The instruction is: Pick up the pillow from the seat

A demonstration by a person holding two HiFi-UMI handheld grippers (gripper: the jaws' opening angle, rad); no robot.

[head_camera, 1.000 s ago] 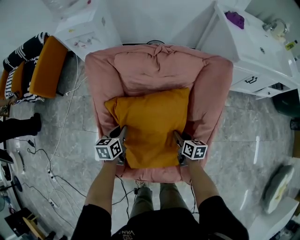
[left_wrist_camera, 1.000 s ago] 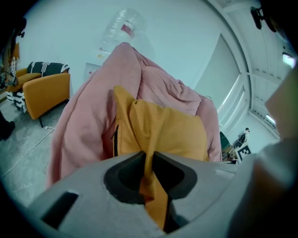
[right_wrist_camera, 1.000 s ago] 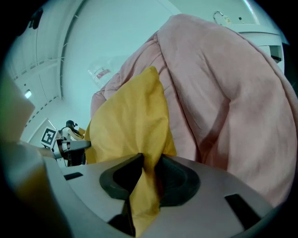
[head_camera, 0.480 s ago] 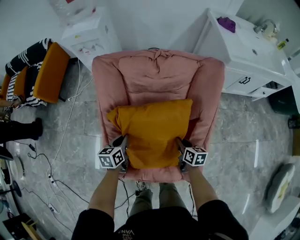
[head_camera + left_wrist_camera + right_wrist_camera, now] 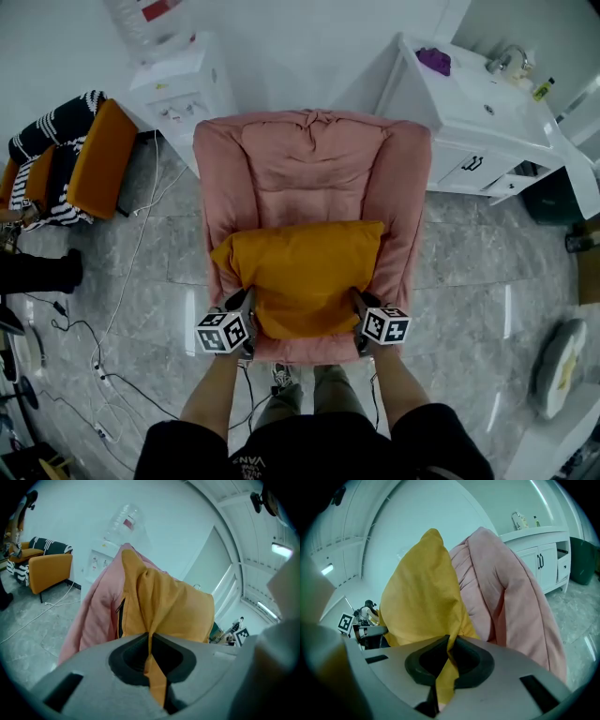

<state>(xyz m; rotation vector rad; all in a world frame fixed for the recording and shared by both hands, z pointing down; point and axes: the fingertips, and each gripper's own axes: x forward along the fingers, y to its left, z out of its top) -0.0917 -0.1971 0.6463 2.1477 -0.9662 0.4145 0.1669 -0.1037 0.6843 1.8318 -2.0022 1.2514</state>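
An orange pillow [image 5: 305, 277] hangs over the front of the pink armchair's [image 5: 314, 169] seat, held by its two near corners. My left gripper [image 5: 246, 304] is shut on the left corner; in the left gripper view a fold of the pillow [image 5: 173, 606] is pinched between the jaws [image 5: 151, 644]. My right gripper [image 5: 359, 304] pinches the right corner. Its jaws have just been closing, and the pillow's [image 5: 422, 597] fabric is squeezed between them [image 5: 446, 646]. The pillow's underside is hidden.
A white sink cabinet [image 5: 469, 103] stands right of the armchair, and a white water dispenser [image 5: 178, 84] stands behind it on the left. An orange chair [image 5: 89, 150] is at far left. Cables [image 5: 112, 375] trail across the grey floor. A round device [image 5: 553, 361] lies at right.
Both grippers have drawn back toward me and risen with the pillow's near corners. The pillow has come forward, away from the backrest, and more of the chair's back shows.
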